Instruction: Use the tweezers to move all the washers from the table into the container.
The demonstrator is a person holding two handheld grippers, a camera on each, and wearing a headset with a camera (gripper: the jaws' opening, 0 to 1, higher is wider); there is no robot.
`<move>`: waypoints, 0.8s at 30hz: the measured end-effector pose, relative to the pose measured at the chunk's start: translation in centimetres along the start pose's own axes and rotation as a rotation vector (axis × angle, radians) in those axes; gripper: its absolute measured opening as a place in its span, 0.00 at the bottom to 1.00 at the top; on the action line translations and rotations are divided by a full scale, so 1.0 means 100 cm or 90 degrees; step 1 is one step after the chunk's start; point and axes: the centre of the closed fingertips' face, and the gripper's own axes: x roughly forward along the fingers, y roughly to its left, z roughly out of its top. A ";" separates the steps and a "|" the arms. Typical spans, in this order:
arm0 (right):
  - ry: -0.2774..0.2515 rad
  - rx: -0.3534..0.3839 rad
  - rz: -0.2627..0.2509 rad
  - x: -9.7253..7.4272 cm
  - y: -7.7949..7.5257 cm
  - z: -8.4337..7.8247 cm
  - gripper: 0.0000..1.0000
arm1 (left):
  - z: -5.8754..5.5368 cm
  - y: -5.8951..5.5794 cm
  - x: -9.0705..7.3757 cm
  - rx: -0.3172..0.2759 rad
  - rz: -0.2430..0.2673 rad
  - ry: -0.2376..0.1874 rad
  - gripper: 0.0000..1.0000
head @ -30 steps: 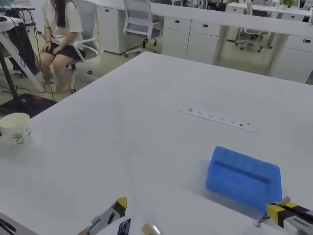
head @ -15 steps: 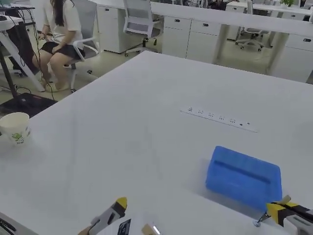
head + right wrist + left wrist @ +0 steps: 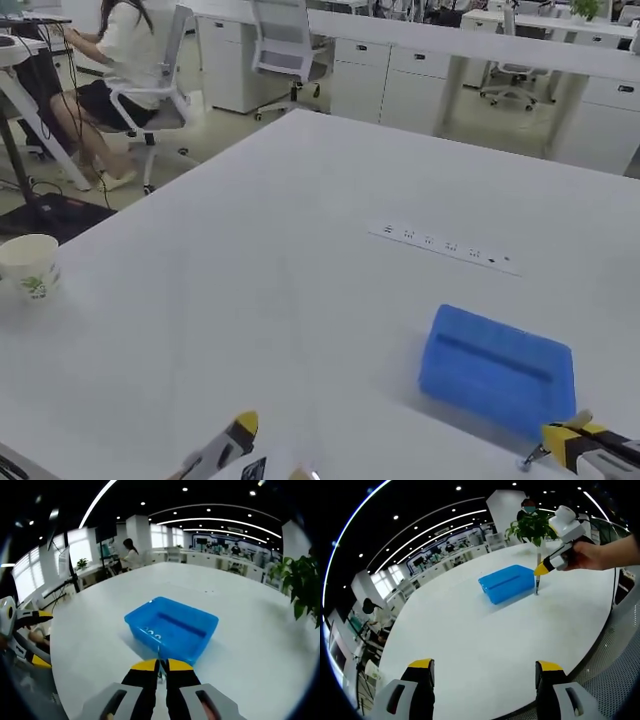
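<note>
container [image 3: 497, 370]: blue open tray on the white table [image 3: 250, 300]; we place every other item from it.
right gripper [image 3: 159, 664]: jaws pinched together on the tweezers [image 3: 538, 582], just beside the container's near wall, with the tweezer tips pointing down at the table.
left gripper [image 3: 485, 664]: jaws spread wide with nothing between them, well apart from the container.
washers [image 3: 152, 632]: we see a few small pale rings on the container floor, near one end wall.
washers outside the container: we find none on the table around it.
step in hand: we judge it to be either seeking a remaining washer or finishing the task.
doing it well: we would hold the tweezers square in the jaws, pinch a washer by its rim, lift it clear of the container wall and let go low over the floor so it does not bounce out.
hard to make out: the tweezer tips are too fine for us to say whether they carry a washer, and our count of rings in the container is unsure.
cut off: both grippers are cropped by the lower edge of the head view.
</note>
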 end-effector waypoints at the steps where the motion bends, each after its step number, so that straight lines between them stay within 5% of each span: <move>1: 0.007 -0.009 0.003 0.000 -0.001 -0.001 0.02 | 0.000 0.000 0.000 0.000 0.000 0.000 0.85; 11: 0.009 -0.031 0.011 -0.007 -0.003 0.003 0.01 | 0.000 0.001 0.001 0.000 0.003 -0.001 0.84; 24: -0.030 -0.019 0.016 -0.025 0.006 0.036 0.01 | 0.001 0.002 0.000 -0.004 0.007 -0.005 0.85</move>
